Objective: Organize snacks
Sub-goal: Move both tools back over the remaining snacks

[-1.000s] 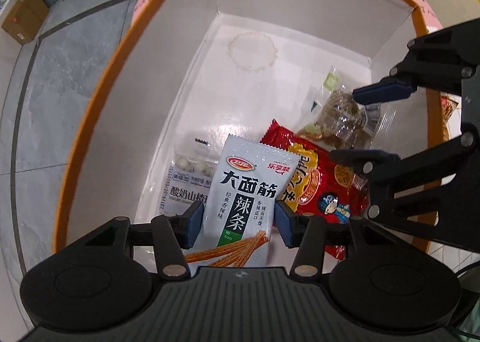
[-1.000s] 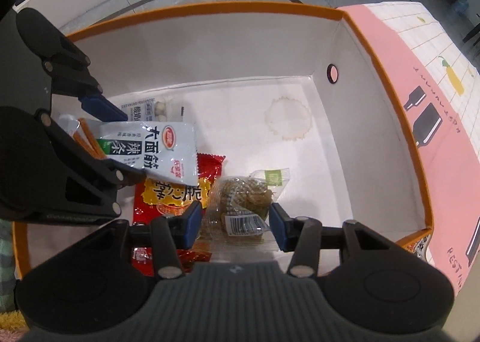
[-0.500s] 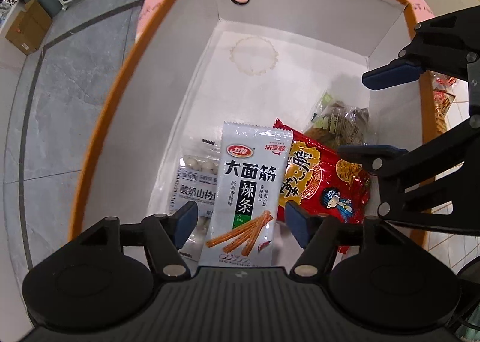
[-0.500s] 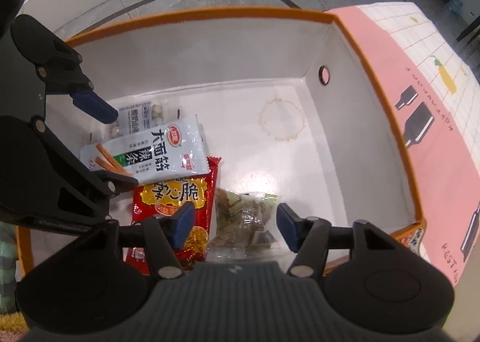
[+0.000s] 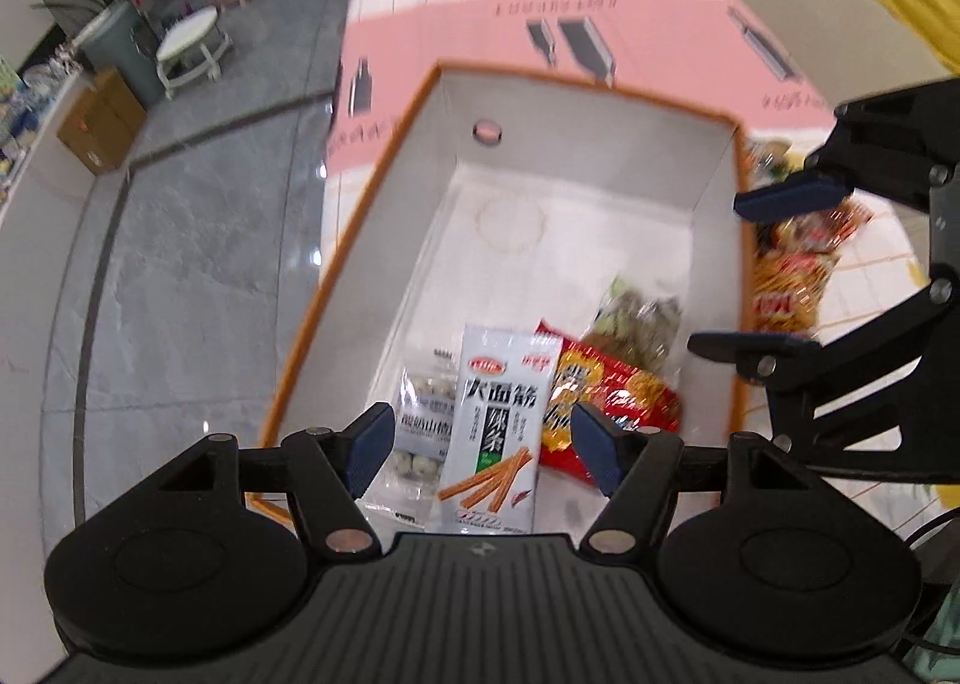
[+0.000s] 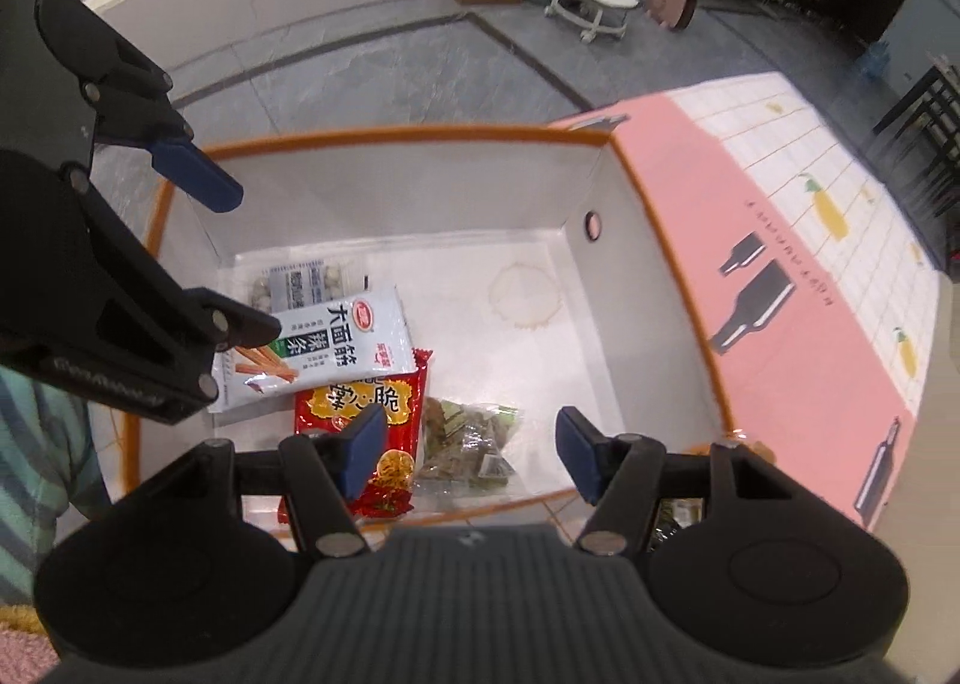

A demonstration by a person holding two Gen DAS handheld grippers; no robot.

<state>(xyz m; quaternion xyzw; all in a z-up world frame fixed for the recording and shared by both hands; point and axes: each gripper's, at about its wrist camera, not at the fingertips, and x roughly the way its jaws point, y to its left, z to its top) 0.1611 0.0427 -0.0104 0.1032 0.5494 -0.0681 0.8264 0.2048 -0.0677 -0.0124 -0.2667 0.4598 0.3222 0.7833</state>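
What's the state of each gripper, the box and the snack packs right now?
left gripper: open, empty, above the box.
right gripper: open, empty.
box: open-topped, four packs inside.
white spicy-strip pack: flat, overlapping the red pack.
red pack: flat on the floor.
clear pack: beside the red pack.
candy pack: partly under the white pack.

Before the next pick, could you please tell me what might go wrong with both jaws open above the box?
1. The white spicy-strip packet overlaps the red crisp packet; adding more may bury labels.
2. The two grippers, left gripper and right gripper, hang close together and could collide.
3. The snacks outside the orange-rimmed white box, such as the orange-red packet, lie near its wall, an awkward reach.
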